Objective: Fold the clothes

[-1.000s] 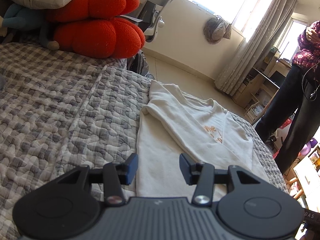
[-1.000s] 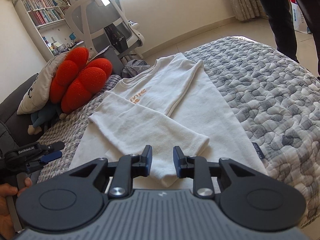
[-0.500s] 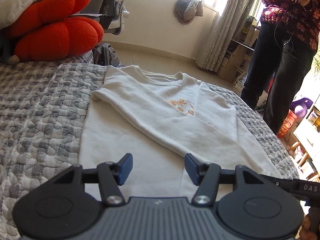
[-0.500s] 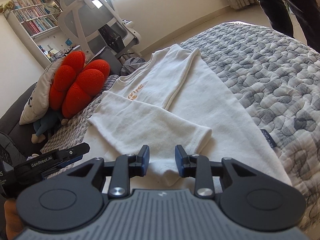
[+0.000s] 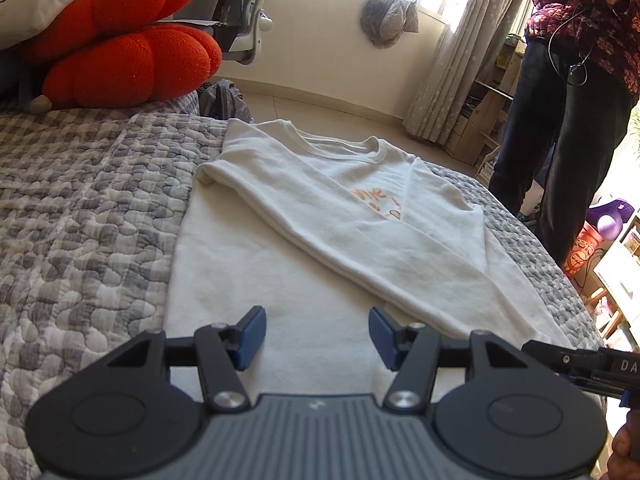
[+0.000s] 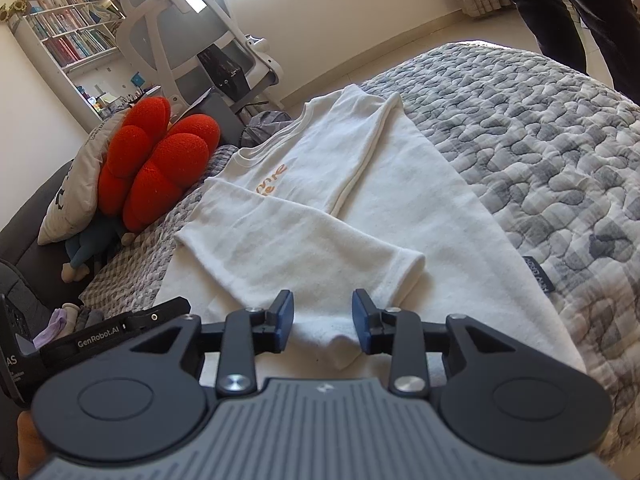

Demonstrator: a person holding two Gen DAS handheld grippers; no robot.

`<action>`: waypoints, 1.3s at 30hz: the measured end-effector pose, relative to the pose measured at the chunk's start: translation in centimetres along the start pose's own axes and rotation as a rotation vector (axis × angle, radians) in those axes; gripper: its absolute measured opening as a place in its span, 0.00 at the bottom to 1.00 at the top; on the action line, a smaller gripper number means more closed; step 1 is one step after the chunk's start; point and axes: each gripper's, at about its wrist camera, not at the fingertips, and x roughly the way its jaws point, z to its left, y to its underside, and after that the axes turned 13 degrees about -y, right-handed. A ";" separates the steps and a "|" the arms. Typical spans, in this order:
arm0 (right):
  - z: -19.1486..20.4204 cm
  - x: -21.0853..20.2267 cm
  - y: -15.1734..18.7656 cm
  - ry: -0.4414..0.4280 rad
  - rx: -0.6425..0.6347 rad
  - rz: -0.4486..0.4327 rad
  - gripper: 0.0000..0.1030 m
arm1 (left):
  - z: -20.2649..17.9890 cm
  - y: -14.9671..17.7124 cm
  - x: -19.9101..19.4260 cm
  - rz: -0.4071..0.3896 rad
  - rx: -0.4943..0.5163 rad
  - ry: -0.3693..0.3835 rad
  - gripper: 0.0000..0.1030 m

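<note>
A white sweatshirt (image 5: pixel 256 264) (image 6: pixel 436 216) with orange chest lettering lies flat on the grey quilted bed (image 5: pixel 80 208) (image 6: pixel 540 140). Both sleeves are folded over its front; one sleeve (image 5: pixel 360 240) (image 6: pixel 296 248) crosses the body diagonally. My left gripper (image 5: pixel 316 336) hovers open over the hem end, with nothing between its blue pads. In the right wrist view, my right gripper (image 6: pixel 322 324) is open just above the hem, near the folded sleeve's cuff (image 6: pixel 404 268). A low hump of cloth shows between its pads, which do not press it.
An orange plush cushion (image 5: pixel 132 60) (image 6: pixel 160 160) and a white pillow (image 6: pixel 80 192) sit at the head of the bed. A white office chair (image 6: pixel 192 40) and bookshelf (image 6: pixel 72 40) stand beyond. A person (image 5: pixel 580 120) stands by the bed's far side.
The left gripper has swung right, so the sweatshirt is now centred ahead of it, and its jaws stand wider. The right gripper's jaws have parted slightly; it has barely moved.
</note>
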 end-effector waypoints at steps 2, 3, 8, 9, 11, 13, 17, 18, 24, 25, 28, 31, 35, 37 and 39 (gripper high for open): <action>0.0 0.0 0.0 0.002 -0.002 0.001 0.34 | 0.1 -0.1 -0.5 -0.006 -0.007 0.004 0.57; 0.1 0.0 0.0 0.002 -0.003 0.001 0.34 | 0.1 -0.1 -0.7 -0.009 -0.010 0.006 0.56; 0.3 0.0 0.1 0.006 -0.011 0.003 0.36 | 0.0 0.2 -1.3 -0.009 -0.016 0.012 0.57; 0.3 0.0 0.1 0.006 -0.012 0.003 0.37 | 0.0 0.3 -1.4 -0.009 -0.015 0.016 0.57; 0.4 -0.1 0.1 0.004 -0.013 0.002 0.38 | -0.1 0.4 -1.7 -0.015 -0.014 0.024 0.57; 0.4 -0.2 0.1 0.002 -0.012 -0.007 0.40 | -0.2 0.4 -2.0 -0.019 -0.016 0.025 0.57; 0.5 -1.3 0.2 0.007 -0.011 -0.069 0.48 | 0.3 0.4 -2.5 -0.025 -0.032 0.021 0.57; 0.4 -1.7 0.3 0.009 -0.008 -0.087 0.49 | 0.4 0.4 -2.6 -0.027 -0.035 0.019 0.57; -0.3 -2.3 0.2 0.009 0.036 -0.136 0.49 | 1.0 0.3 -2.5 -0.021 -0.050 0.002 0.57; -0.3 -2.2 0.1 0.011 0.040 -0.134 0.49 | 1.0 0.3 -2.4 -0.021 -0.053 0.002 0.57; -0.3 -2.1 0.1 0.011 0.042 -0.134 0.49 | 0.6 0.4 -2.3 -0.020 -0.054 0.007 0.57; -0.3 -2.3 0.1 0.011 0.044 -0.138 0.49 | 0.1 0.6 -2.0 -0.012 -0.048 0.013 0.57; -0.5 -2.4 0.1 0.017 0.059 -0.143 0.50 | -0.4 0.8 -1.5 0.003 -0.043 0.016 0.57; -0.5 -2.5 0.1 0.021 0.063 -0.147 0.50 | -0.5 0.8 -1.3 0.008 -0.040 0.015 0.57; -0.5 -2.6 0.2 0.024 0.064 -0.148 0.50 | -0.4 0.7 -1.3 0.008 -0.042 0.014 0.57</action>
